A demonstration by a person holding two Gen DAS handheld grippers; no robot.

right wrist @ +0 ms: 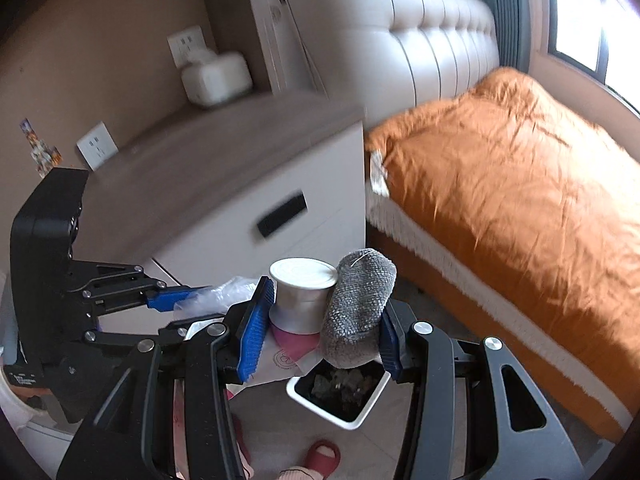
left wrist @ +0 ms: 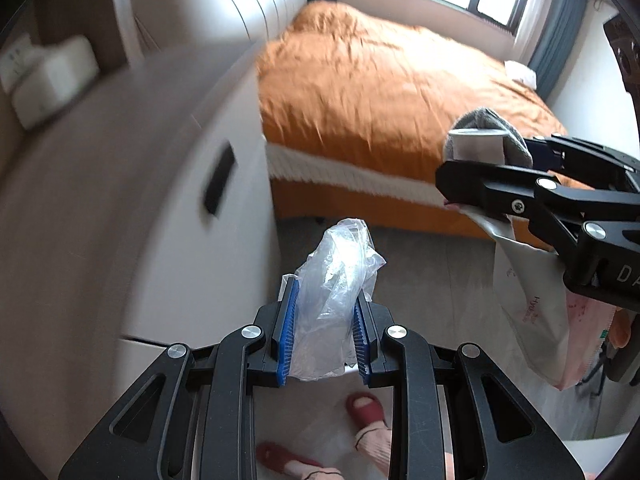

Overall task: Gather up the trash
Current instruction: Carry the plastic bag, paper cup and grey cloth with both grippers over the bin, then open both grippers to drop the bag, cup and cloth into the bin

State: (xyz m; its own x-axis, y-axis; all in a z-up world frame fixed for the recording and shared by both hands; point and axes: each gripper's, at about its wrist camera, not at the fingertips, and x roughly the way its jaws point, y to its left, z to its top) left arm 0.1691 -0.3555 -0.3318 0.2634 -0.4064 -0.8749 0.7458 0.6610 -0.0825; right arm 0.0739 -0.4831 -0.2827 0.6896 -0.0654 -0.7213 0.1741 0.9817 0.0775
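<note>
My left gripper (left wrist: pixel 326 304) is shut on a crumpled clear plastic bag (left wrist: pixel 336 280), held in the air above the floor beside the nightstand. My right gripper (right wrist: pixel 324 312) is shut on a bundle: a silver-white cup-shaped container (right wrist: pixel 302 294), a grey fuzzy cloth (right wrist: pixel 356 312) and a flat white-and-pink wrapper (right wrist: pixel 286 354) hanging below. The bundle also shows in the left wrist view, with the cloth (left wrist: pixel 496 128) on top and the wrapper (left wrist: pixel 536 312) dangling. A white trash bin (right wrist: pixel 340 394) with dark contents stands on the floor right below the right gripper.
A white nightstand (right wrist: pixel 240 184) with a brown top stands to the left, a white box (right wrist: pixel 218 76) at its back. A bed with an orange cover (right wrist: pixel 520 184) fills the right. A person's feet in red slippers (left wrist: pixel 366 404) are on the floor below.
</note>
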